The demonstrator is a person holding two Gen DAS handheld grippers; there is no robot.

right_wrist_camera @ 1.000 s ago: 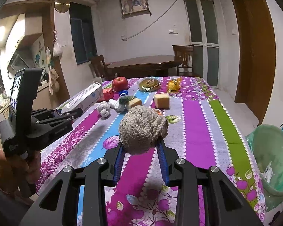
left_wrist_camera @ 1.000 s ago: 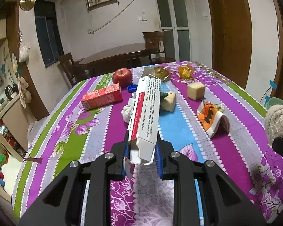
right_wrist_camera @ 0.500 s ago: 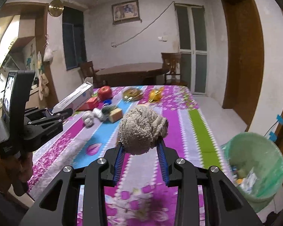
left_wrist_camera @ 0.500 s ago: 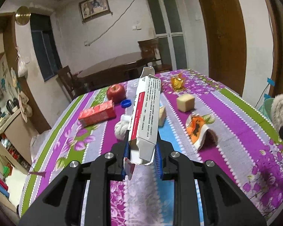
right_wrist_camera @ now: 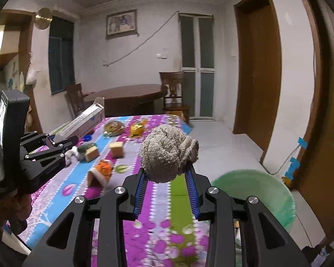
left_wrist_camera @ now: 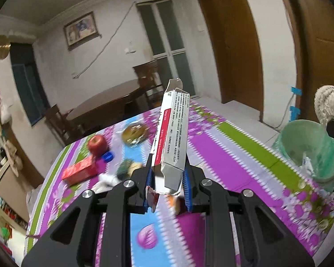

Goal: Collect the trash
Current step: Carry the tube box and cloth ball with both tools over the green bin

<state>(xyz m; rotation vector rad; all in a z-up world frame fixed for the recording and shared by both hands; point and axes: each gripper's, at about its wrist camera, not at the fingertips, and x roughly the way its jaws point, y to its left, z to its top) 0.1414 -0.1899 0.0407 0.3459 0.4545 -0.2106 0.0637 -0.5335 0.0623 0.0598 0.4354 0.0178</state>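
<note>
My left gripper [left_wrist_camera: 165, 188] is shut on a long white and red carton [left_wrist_camera: 172, 133], held up above the table; the carton also shows in the right wrist view [right_wrist_camera: 82, 123]. My right gripper [right_wrist_camera: 167, 175] is shut on a grey wadded cloth ball [right_wrist_camera: 167, 153], held over the table's right edge. The ball shows at the far right of the left wrist view [left_wrist_camera: 328, 103]. A green-lined trash bin [left_wrist_camera: 309, 146] stands on the floor right of the table, with some trash inside; it lies just right of my right gripper [right_wrist_camera: 256, 191].
On the flowered tablecloth [right_wrist_camera: 144, 233] lie a red apple [left_wrist_camera: 97, 143], a red box [left_wrist_camera: 81, 172], a blue cap [left_wrist_camera: 107, 156], sponge blocks [right_wrist_camera: 117, 149], an orange wrapper [right_wrist_camera: 101, 171] and yellow wrappers [right_wrist_camera: 137, 129]. A brown door [right_wrist_camera: 258, 66] and dining table [right_wrist_camera: 127, 93] stand behind.
Both grippers have swung right toward the bin with their loads. The bin has come further into both views, and the table items have slid left.
</note>
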